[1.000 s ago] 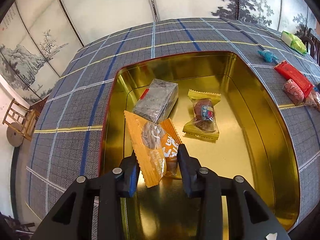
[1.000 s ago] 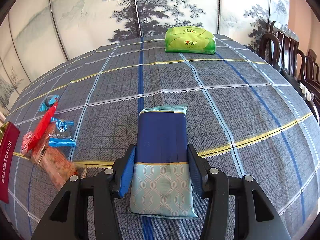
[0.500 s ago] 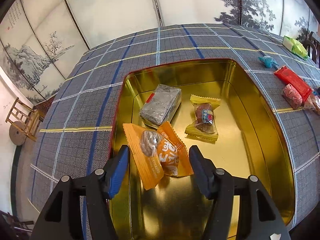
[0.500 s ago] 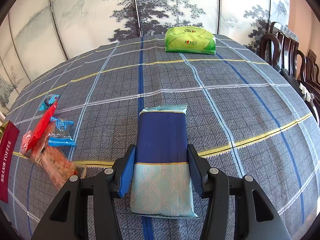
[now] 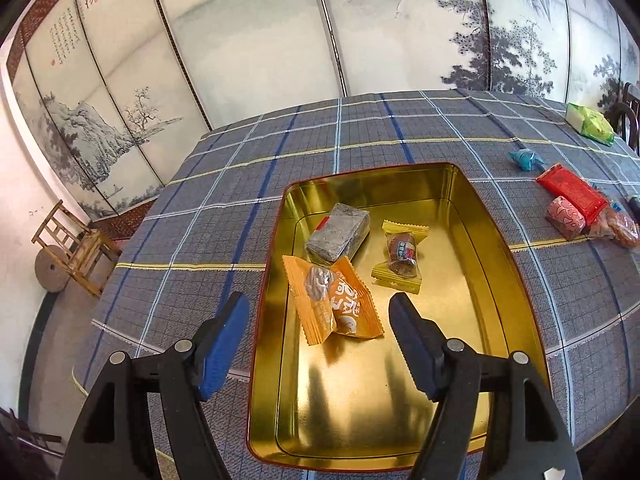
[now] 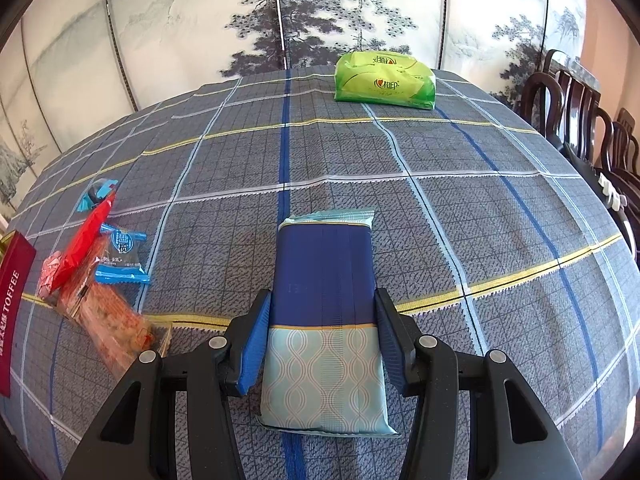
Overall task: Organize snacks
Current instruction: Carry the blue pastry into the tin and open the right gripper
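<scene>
- My left tool [image 5: 318, 312] has just been opening, nothing pinched; the orange candy [image 5: 334, 304] lies loose in the gold tin [image 5: 500, 280].
- Right tool [image 6: 320, 320] grips the blue wafer pack [image 6: 324, 304], probably resting on the desk [image 6: 480, 208] right of the tin.

Left gripper [image 5: 320, 312] agape, right gripper [image 6: 322, 312] clamped

My left cam looks steeply down along its fingers into the tin [image 5: 496, 240], close, screen behind; my right cam looks down over the cloth [image 6: 480, 220] toward the tissue pack [image 6: 384, 80], wafer pack [image 6: 324, 300] right at the lens; both views share the red packet [image 5: 572, 192] [image 6: 86, 236] pile, tissue pack [image 5: 590, 124] and tin edge [image 6: 12, 304].
</scene>
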A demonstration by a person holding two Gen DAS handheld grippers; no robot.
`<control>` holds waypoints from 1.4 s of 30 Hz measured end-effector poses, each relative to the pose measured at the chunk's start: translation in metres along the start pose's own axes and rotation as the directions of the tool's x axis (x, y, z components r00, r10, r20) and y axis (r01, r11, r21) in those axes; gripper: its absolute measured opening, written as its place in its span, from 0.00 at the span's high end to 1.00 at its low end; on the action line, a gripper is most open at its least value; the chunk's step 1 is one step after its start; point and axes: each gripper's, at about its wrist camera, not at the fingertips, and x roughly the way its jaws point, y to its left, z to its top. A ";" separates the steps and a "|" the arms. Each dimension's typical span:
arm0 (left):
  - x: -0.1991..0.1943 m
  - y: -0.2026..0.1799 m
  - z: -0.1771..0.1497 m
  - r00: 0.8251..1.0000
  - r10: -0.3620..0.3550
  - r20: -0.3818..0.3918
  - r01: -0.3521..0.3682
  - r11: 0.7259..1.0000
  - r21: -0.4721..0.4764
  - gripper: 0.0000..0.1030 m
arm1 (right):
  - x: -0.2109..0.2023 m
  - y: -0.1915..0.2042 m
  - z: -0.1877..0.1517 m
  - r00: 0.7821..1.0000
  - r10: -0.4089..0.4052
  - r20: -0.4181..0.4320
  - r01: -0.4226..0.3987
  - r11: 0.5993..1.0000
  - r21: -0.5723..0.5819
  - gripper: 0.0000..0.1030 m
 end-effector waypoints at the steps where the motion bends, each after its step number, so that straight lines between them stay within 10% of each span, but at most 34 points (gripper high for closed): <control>1: -0.003 0.001 -0.001 1.000 -0.001 0.009 0.001 1.000 -0.013 0.32 | -0.001 0.000 -0.001 1.000 -0.003 -0.005 0.003 1.000 -0.011 0.51; 25: -0.043 0.028 -0.031 0.992 -0.006 0.126 0.033 0.975 -0.219 0.30 | -0.110 0.008 -0.042 0.945 0.327 0.017 -0.327 0.942 0.072 0.51; 38: -0.058 0.029 -0.042 0.995 0.044 0.092 -0.027 0.983 -0.184 0.13 | -0.168 0.126 -0.025 0.752 0.648 -0.118 -0.659 0.741 -0.126 0.51; 42: -0.058 0.031 -0.046 0.996 0.033 0.087 -0.017 0.983 -0.182 0.12 | -0.155 0.163 -0.028 0.724 0.665 -0.184 -0.690 0.708 -0.153 0.51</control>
